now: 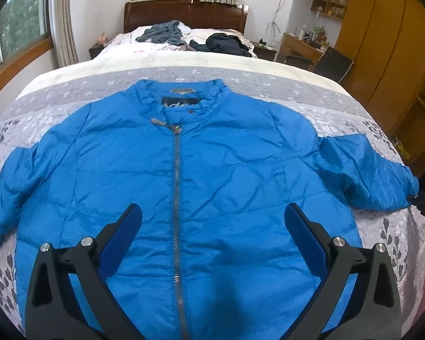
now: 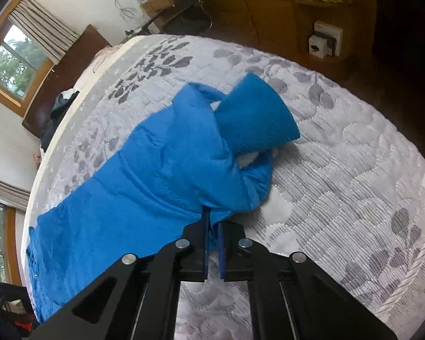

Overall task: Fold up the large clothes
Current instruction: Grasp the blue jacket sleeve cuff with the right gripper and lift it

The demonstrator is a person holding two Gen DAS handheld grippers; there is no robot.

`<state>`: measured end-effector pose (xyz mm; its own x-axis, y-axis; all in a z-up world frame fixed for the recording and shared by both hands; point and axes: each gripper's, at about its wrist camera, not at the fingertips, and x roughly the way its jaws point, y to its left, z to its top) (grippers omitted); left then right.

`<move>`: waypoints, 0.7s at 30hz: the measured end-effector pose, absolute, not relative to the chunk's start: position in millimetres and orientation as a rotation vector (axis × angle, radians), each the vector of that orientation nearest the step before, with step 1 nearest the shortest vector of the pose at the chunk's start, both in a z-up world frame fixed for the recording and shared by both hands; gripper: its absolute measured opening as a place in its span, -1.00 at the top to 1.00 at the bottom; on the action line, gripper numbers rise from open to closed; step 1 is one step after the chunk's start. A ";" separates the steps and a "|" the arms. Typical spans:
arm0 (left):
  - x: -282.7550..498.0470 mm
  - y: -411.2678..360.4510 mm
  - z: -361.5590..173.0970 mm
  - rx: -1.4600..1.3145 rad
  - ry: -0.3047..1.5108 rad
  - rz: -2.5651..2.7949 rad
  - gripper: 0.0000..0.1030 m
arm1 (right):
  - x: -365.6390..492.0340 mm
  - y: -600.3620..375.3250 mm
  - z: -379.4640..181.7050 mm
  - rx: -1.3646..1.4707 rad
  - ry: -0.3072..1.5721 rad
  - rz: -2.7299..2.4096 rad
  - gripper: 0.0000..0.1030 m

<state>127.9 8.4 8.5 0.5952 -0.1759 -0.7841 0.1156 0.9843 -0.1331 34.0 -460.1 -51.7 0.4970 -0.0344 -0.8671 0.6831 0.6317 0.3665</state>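
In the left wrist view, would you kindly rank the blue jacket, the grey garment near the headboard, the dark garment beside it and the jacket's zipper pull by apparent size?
1. blue jacket, by far the largest, though it is also nearest the camera.
2-3. grey garment and dark garment: look alike, not ranked; both lie far up the bed.
4. zipper pull, smallest.

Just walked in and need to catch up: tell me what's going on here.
A person holding a claw in each hand is folding a blue jacket spread front-up, zipped, on a bed. The right claw is shut on the jacket's sleeve, near its cuff, which is bent back over itself. The left claw is open above the jacket's lower front, holding nothing. The body lies flat, no fold made yet. More clothes lie in heaps near the headboard.
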 end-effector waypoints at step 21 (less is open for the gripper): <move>124.4 102.2 7.4 -0.137 0.894 -0.037 -0.94 | 113.5 -201.7 88.3 0.311 0.735 -0.028 0.96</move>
